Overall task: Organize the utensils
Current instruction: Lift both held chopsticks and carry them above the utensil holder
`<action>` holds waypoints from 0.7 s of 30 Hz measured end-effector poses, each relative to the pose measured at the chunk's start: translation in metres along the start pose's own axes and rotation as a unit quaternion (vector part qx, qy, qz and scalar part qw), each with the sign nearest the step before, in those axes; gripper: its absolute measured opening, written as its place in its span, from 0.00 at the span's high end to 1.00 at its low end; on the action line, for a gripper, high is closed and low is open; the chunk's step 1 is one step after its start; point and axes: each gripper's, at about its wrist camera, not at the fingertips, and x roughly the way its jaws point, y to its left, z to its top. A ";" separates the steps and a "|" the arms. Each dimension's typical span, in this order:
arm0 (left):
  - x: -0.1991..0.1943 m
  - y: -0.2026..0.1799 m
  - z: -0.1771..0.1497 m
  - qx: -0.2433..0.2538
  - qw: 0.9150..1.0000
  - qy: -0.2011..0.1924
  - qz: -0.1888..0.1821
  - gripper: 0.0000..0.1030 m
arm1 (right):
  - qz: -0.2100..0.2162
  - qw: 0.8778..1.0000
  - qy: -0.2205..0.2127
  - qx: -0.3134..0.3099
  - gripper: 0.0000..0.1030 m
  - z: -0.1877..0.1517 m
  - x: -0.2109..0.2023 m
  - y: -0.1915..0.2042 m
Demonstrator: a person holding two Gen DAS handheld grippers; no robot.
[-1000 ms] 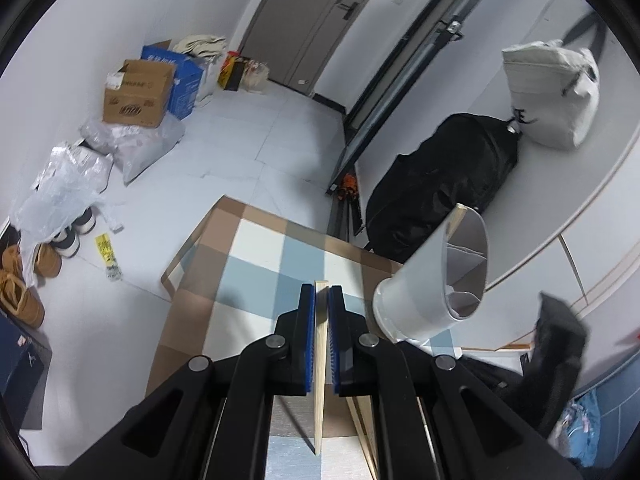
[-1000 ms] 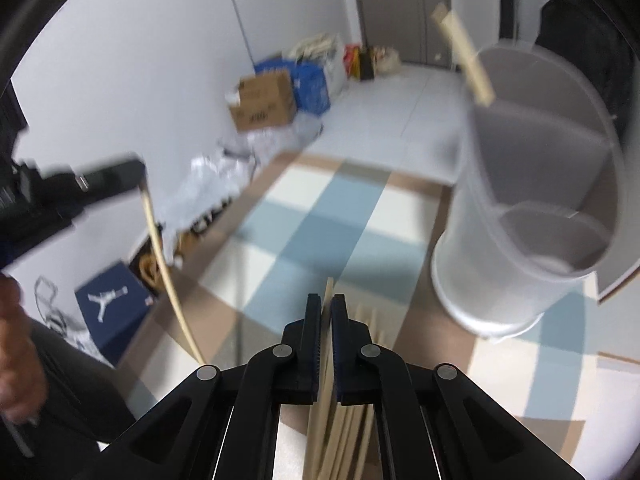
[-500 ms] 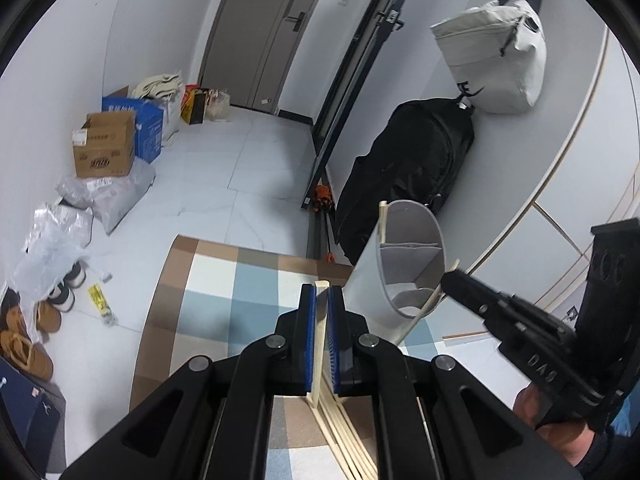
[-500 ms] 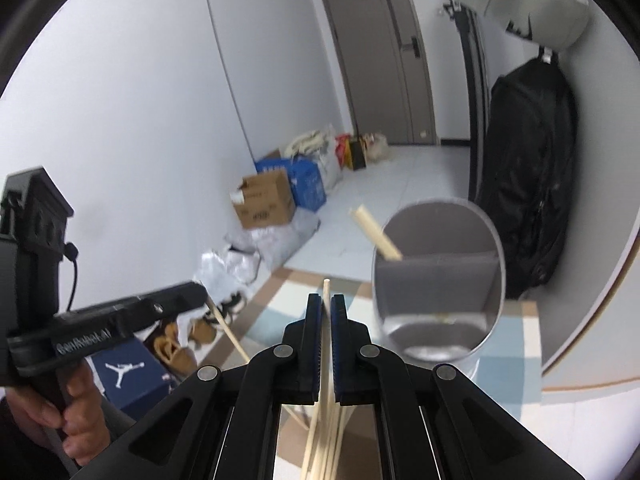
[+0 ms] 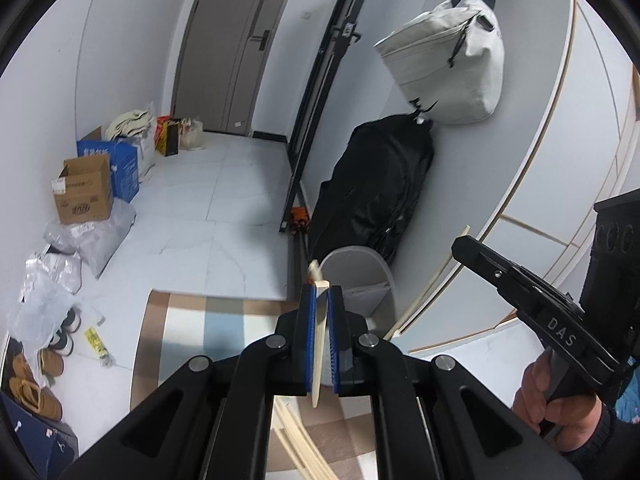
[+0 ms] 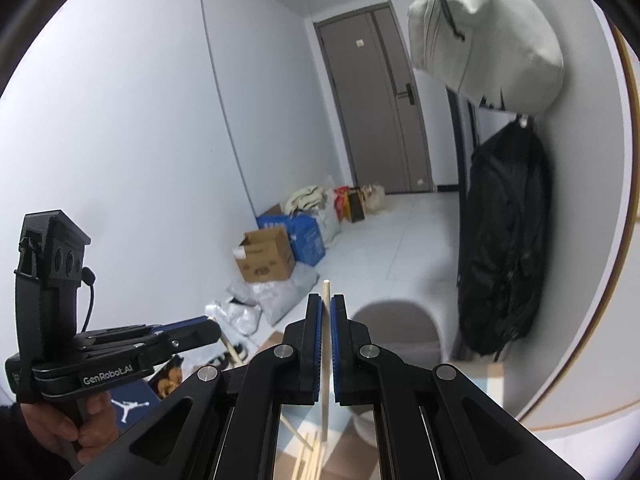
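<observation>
Left gripper [image 5: 319,304] clamped on a flat wooden chopstick [image 5: 319,344]; right gripper [image 6: 327,312] pinched on a thin chopstick [image 6: 325,344]. More chopsticks [image 5: 298,436] lying loose below on the checked mat [image 5: 224,324]. Just beyond, grey divided holder [image 5: 360,280] with one stick already in it. Open tiled floor [image 5: 224,208] farther on. Both tools raised, angled downward.

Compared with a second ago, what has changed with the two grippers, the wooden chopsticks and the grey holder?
Both grippers rose: the grey divided plastic holder now sits lower and smaller in both views. The left gripper and right gripper each stay shut on one pale wooden chopstick, now lifted off the spare chopsticks. Nothing was released. One chopstick remains in the holder.
</observation>
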 end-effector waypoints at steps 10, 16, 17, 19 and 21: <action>0.003 -0.033 0.047 0.032 0.999 -0.018 -0.026 0.98 | -0.015 1.000 -0.020 -0.011 0.97 0.049 -0.006 -0.025; 0.010 -0.046 0.071 0.048 0.998 -0.028 -0.033 0.98 | -0.025 0.999 -0.030 -0.026 0.97 0.076 0.003 -0.034; 0.011 -0.048 0.075 0.049 0.998 -0.029 -0.034 0.98 | -0.026 0.999 -0.031 -0.028 0.97 0.079 0.006 -0.035; 0.015 -0.050 0.080 0.054 0.997 -0.031 -0.035 0.98 | -0.029 0.999 -0.032 -0.030 0.97 0.084 0.011 -0.038; 0.019 -0.051 0.084 0.056 0.997 -0.031 -0.036 0.98 | -0.030 0.999 -0.032 -0.031 0.97 0.088 0.016 -0.041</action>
